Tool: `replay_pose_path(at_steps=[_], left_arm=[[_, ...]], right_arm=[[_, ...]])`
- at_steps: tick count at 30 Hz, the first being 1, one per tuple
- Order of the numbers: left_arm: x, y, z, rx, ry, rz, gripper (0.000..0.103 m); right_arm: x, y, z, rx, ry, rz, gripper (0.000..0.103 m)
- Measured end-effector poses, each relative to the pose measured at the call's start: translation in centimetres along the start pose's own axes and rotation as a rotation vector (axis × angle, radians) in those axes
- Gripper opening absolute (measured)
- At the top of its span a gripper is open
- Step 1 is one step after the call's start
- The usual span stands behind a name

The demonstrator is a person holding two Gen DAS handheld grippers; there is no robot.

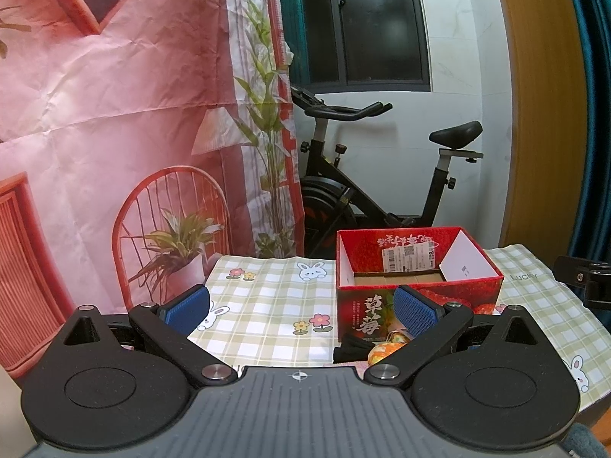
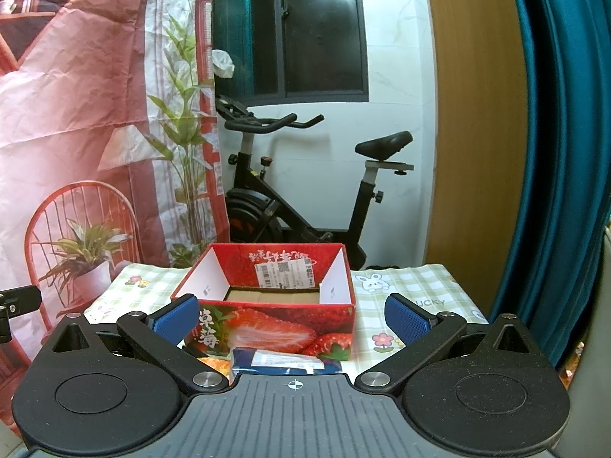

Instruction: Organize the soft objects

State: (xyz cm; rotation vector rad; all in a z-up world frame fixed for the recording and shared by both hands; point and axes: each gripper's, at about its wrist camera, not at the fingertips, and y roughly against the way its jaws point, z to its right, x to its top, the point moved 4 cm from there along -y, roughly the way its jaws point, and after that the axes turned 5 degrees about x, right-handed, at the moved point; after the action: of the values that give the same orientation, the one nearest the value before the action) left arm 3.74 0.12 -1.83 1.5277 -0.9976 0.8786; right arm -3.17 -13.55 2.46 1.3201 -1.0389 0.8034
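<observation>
Both grippers hang low over the near edge of a table covered with a green checked cloth printed with rabbits and flowers. Seen from its own wrist camera, the left gripper has its jaws spread wide, the blue pads well apart with nothing between them. The right gripper stands the same way, jaws wide and empty, its blue pads flanking the red strawberry box.

That box is the landmark: an open carton with strawberry pictures on its front wall, a white shipping label stuck to its inner back wall, and bare brown cardboard showing on its floor. No soft things can be seen inside it.

The soft objects lie on the cloth just in front of the box, close to its front wall. From the left wrist, an orange patterned soft item sits at the box's front, with a dark, crumpled black piece just beside it. From the right wrist, a blue packet with a pale label lies directly before the box, mostly hidden by the gripper body.

Behind the box stands a black exercise bike. Beside the bike hangs a pink printed backdrop and, on the other side, a teal curtain.
</observation>
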Motion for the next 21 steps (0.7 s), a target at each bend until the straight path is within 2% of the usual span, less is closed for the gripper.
replay_pose_path(at_steps=[21], left_arm=[[-0.03,-0.05,0.23,-0.015,0.003,-0.015,0.103]], right_arm=[[-0.22,-0.13,0.30,-0.001,-0.004,-0.002,0.103]])
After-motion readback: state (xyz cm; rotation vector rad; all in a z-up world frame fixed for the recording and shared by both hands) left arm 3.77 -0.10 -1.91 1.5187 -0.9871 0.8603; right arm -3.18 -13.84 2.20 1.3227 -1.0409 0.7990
